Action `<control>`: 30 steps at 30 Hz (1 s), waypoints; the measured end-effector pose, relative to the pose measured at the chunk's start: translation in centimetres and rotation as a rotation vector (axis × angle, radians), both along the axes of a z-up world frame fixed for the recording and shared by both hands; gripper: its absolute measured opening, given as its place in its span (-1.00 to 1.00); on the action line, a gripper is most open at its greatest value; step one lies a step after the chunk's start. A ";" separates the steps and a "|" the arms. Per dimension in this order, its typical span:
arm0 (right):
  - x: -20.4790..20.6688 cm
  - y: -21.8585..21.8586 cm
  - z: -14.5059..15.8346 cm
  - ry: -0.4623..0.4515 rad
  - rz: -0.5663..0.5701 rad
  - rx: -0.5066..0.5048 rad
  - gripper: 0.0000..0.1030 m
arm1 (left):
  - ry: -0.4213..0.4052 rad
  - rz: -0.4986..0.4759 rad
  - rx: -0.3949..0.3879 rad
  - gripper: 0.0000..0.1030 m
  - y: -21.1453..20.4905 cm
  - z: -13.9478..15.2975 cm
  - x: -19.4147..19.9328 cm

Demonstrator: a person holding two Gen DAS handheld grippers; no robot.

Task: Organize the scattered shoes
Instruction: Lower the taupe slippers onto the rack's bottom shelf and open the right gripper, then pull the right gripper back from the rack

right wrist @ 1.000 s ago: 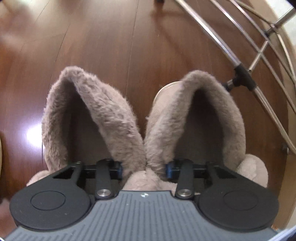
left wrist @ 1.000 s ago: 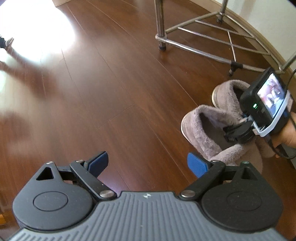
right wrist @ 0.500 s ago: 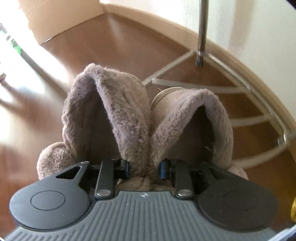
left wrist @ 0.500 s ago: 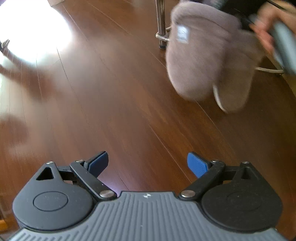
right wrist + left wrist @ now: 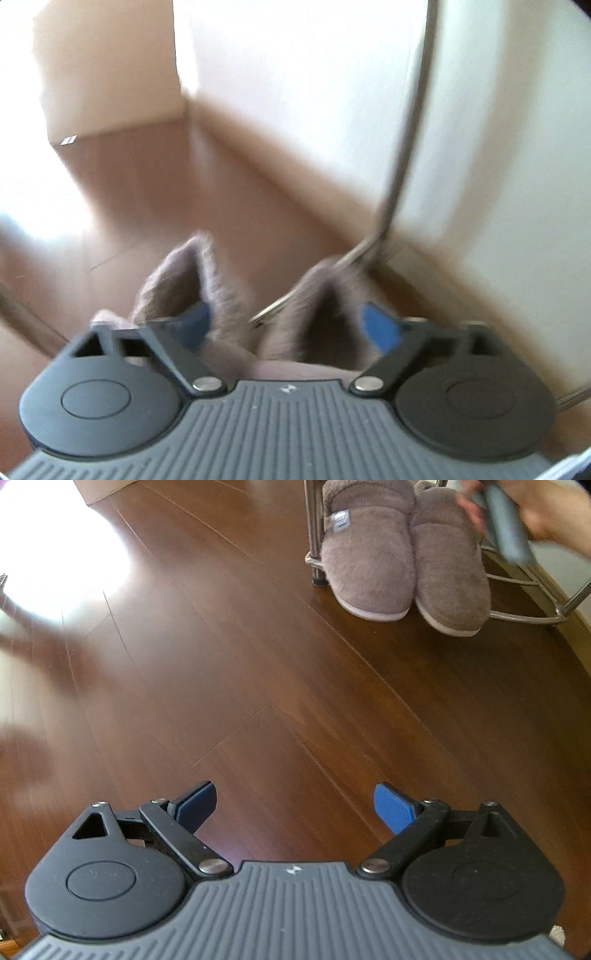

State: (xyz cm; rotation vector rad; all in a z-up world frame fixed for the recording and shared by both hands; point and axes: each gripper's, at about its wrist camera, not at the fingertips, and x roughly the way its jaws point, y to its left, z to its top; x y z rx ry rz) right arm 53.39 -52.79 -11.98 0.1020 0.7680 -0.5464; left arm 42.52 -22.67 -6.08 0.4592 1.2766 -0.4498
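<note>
Jaws of the right gripper (image 5: 286, 326) opening around blurred slippers (image 5: 236, 295).

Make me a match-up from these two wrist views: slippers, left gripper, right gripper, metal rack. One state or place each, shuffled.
Things:
1. slippers
2. left gripper
3. right gripper
4. metal rack

States or places:
A. jaws opening, fuzzy collars between them
B. against the wall, slippers on its lowest bars
C. open over bare floor, nothing between the jaws
D. side by side, toes toward the left wrist camera

Pairs: 1-D, 2-C, 3-A, 4-B
</note>
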 end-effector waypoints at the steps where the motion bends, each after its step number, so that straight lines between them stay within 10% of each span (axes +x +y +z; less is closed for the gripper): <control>1: -2.1 1.0 0.3 0.006 0.013 -0.014 0.76 | 0.000 -0.001 -0.005 0.83 -0.2 -0.1 0.1; 5: -9.6 4.4 -2.5 0.244 0.043 0.137 -0.47 | 0.000 -0.023 0.002 0.83 -0.6 -0.5 -0.7; 9: -11.0 6.0 -7.3 0.395 0.044 0.249 -0.54 | -0.008 -0.039 0.011 0.83 -0.7 -0.7 -1.2; 19: -9.6 4.1 -7.9 0.334 -0.014 0.256 -0.56 | -0.052 -0.080 0.018 0.83 -0.9 -0.5 -1.9; 30: -19.4 7.1 4.8 0.200 -0.098 0.404 -0.27 | -0.134 -0.056 -0.044 0.82 -1.7 4.5 -1.4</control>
